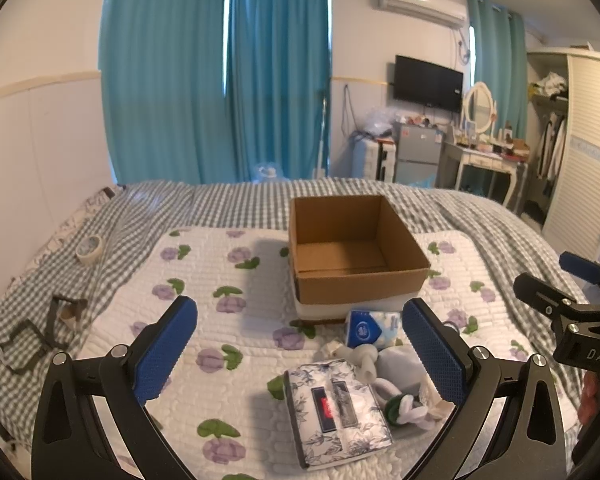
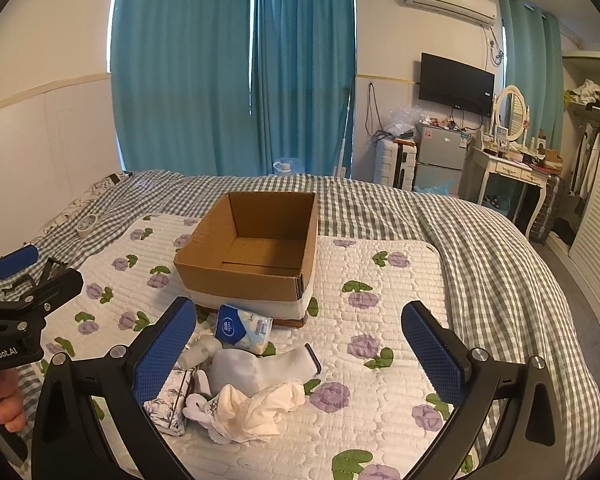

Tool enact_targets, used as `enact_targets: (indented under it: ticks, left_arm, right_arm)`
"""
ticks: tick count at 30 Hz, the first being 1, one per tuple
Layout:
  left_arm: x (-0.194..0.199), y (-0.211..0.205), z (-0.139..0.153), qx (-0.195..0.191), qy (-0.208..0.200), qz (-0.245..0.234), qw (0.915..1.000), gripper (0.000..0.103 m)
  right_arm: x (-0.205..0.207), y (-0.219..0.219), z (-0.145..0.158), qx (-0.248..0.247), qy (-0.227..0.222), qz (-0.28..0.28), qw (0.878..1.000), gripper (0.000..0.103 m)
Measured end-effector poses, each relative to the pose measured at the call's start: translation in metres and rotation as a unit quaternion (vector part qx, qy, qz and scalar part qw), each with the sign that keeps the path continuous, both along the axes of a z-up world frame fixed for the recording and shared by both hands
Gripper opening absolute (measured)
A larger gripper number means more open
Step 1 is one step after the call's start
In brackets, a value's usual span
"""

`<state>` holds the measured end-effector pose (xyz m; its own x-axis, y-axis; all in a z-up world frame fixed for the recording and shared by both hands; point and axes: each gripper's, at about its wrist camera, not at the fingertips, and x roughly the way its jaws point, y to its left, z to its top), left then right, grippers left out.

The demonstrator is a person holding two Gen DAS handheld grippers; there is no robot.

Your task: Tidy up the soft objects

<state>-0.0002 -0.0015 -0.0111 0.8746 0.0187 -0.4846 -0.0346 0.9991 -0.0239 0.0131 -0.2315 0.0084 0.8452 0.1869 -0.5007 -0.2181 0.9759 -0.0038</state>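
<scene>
An open, empty cardboard box [image 1: 356, 250] [image 2: 256, 256] stands on a floral quilted pad on the bed. In front of it lies a pile of soft things: a blue tissue pack [image 1: 370, 328] [image 2: 242, 326], a floral-print tissue pack [image 1: 336, 412] [image 2: 172, 400], a grey sock [image 2: 260, 368], a cream lace cloth [image 2: 256, 406] and small white pieces [image 1: 404, 408]. My left gripper [image 1: 300, 354] is open above the floral pack. My right gripper [image 2: 300, 354] is open above the grey sock and cream cloth. Neither holds anything.
A tape roll [image 1: 89, 249] and a black frame piece [image 1: 40, 336] lie on the checked bedspread [image 2: 480, 260] at the left. Teal curtains, a small fridge [image 2: 440, 160], a dressing table [image 2: 516, 172] and a wardrobe stand beyond the bed.
</scene>
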Motion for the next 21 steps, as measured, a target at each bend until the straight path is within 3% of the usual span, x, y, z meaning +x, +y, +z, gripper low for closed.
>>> enact_targets:
  ticks: [12, 21]
  left_arm:
    - [0.001, 0.0, 0.0, 0.001, 0.0, 0.0, 1.0, 0.103]
    - [-0.013, 0.0, 0.007, -0.002, -0.015, -0.001, 0.9999, 0.103]
  right_arm:
    - [0.0, 0.0, 0.002, -0.001, 0.0, 0.001, 1.0, 0.103]
    - [-0.018, 0.002, 0.021, -0.009, -0.017, 0.005, 1.0, 0.103]
